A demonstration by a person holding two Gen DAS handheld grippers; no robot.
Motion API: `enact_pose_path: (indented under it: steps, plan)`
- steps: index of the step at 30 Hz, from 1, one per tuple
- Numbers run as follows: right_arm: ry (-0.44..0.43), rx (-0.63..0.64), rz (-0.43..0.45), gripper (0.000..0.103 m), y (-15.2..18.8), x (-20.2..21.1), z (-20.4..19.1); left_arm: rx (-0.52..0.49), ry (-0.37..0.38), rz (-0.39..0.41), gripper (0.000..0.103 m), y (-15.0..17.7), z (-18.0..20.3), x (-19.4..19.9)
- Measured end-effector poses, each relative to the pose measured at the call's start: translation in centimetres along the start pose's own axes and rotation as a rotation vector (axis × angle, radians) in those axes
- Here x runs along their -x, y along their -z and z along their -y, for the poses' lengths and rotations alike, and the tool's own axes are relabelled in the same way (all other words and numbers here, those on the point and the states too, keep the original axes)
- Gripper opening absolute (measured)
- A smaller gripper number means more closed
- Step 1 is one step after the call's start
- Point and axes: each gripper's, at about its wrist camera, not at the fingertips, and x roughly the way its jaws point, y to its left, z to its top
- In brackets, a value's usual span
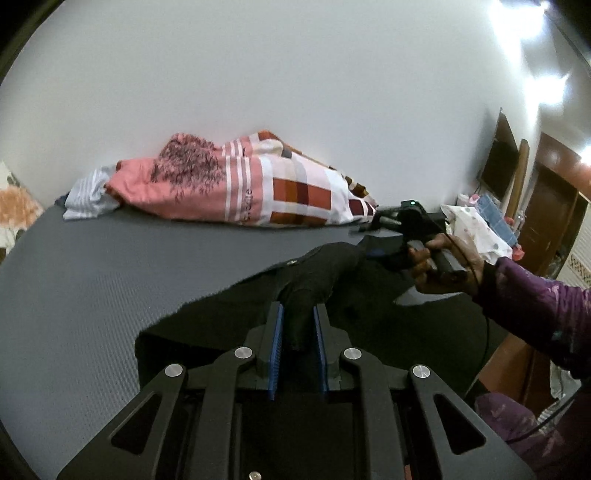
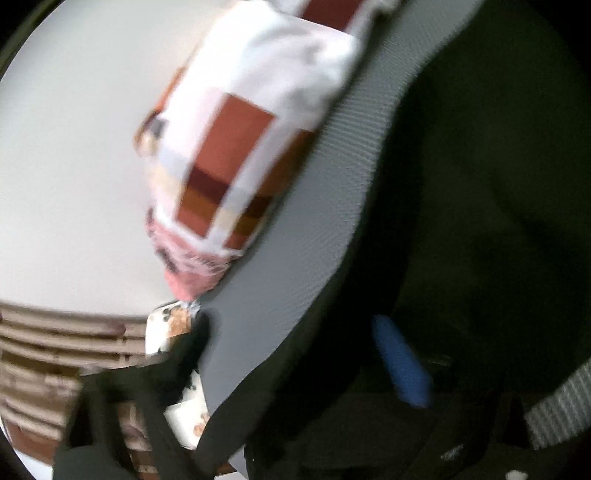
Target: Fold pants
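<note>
Left gripper (image 1: pixel 298 325) pinched on a ridge of black pants (image 1: pixel 221 321), bunched on the grey mat (image 1: pixel 92 277). Right gripper (image 1: pixel 406 236): cannot tell (view blurred, tilted). Could slip from that thin pinch. Left view alone shows the hand (image 1: pixel 447 264); right only a blue pad (image 2: pixel 402 365).

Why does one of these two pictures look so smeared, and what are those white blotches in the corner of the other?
Right wrist view: streaked with motion blur; the patchwork blanket has soft edges, and the black pants are a nearly featureless dark mass. Left wrist view: sharp, though the fisheye lens bows the grey mat; the blotches are overexposed glare at top right, and the left gripper shows crisply.
</note>
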Motion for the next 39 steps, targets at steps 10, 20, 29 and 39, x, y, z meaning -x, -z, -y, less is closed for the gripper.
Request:
enact_pose_path:
  steps: [10,20,29,39]
  plan:
    - [0.018,0.151,0.100,0.006,6.3,4.7,-0.6,0.115,-0.072,-0.047,0.016,0.6,-4.1,1.2]
    - [0.020,0.097,0.070,0.006,21.9,12.2,4.1,0.153,-0.128,-0.128,0.016,4.8,-4.5,4.4]
    - [0.027,-0.016,0.042,0.005,26.5,12.3,8.6,0.207,-0.133,-0.190,0.016,7.6,-4.2,6.3]
    - [0.033,-0.036,0.011,0.005,27.9,12.6,9.1,0.193,-0.164,-0.198,0.016,7.1,-3.8,7.8]
